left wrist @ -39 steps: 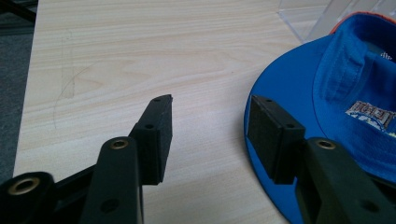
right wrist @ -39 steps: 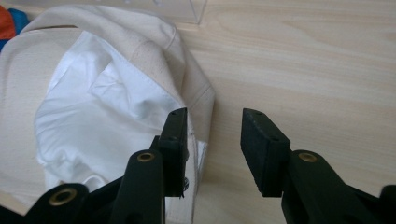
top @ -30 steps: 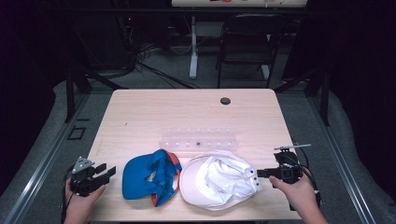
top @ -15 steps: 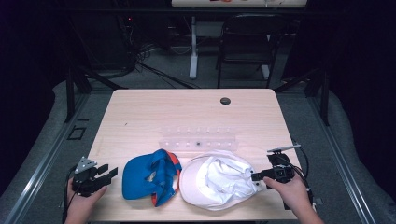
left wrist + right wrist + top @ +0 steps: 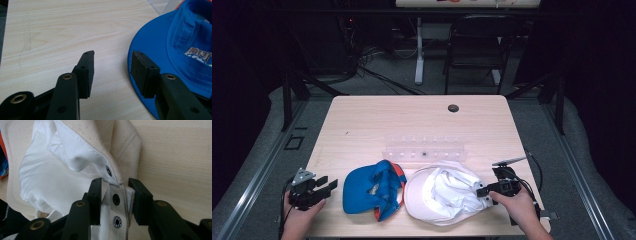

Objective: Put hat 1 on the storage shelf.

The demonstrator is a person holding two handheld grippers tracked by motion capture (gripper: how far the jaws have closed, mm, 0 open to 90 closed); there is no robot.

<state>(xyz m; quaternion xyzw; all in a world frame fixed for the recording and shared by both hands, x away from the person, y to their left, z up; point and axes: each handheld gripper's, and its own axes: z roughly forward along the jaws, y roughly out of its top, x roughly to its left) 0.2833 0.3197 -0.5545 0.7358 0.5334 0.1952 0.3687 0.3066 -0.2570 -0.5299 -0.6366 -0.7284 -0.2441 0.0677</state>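
Lower right, the right gripper, jaws just closing around the white cap's snap strap, seemingly not yet pinching, could slip off the thin fabric.

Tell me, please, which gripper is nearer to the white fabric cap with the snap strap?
Right. The right gripper has its jaws around the snap strap of the white fabric cap, closing in on it. The left gripper sits beyond the blue fabric cap, by that cap's brim.

Clear rack, black chair
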